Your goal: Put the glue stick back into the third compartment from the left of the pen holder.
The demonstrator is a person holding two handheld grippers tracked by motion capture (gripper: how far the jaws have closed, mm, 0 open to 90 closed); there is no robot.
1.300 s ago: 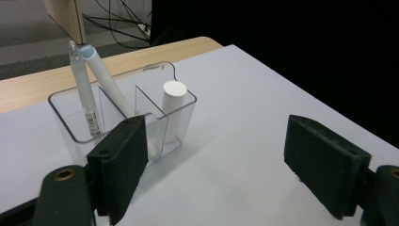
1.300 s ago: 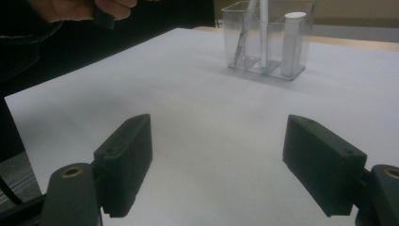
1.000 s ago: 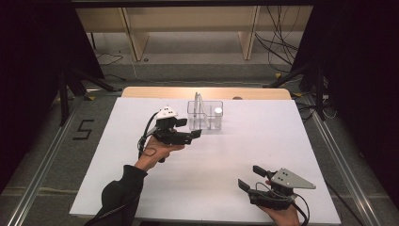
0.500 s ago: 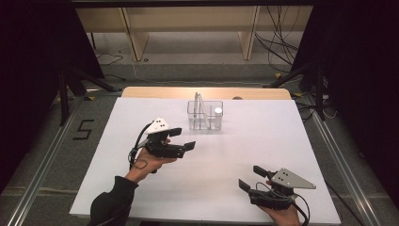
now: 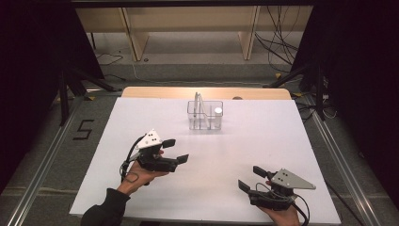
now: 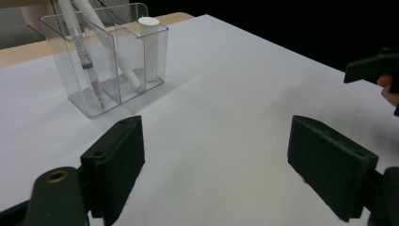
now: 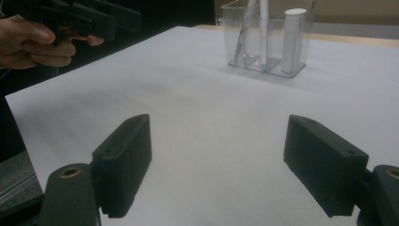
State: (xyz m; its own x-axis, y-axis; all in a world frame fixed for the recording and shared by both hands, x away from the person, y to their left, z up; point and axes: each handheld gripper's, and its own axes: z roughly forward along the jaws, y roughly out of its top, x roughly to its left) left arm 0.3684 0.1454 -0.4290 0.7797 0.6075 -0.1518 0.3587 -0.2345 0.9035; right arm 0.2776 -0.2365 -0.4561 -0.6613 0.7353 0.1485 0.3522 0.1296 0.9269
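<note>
A clear plastic organizer (image 5: pixel 205 115) stands toward the far middle of the white table (image 5: pixel 263 141), its compartments holding two white pens (image 6: pixel 84 52) leaning and a white capped tube (image 6: pixel 149 44) upright. The left gripper (image 5: pixel 175 150) hovers well apart from it, with the organizer at about one o'clock from its jaws, which are spread wide and hold nothing. The right gripper (image 5: pixel 251 178) sits near the table's front edge, organizer at about eleven o'clock, jaws likewise wide apart and empty.
</note>
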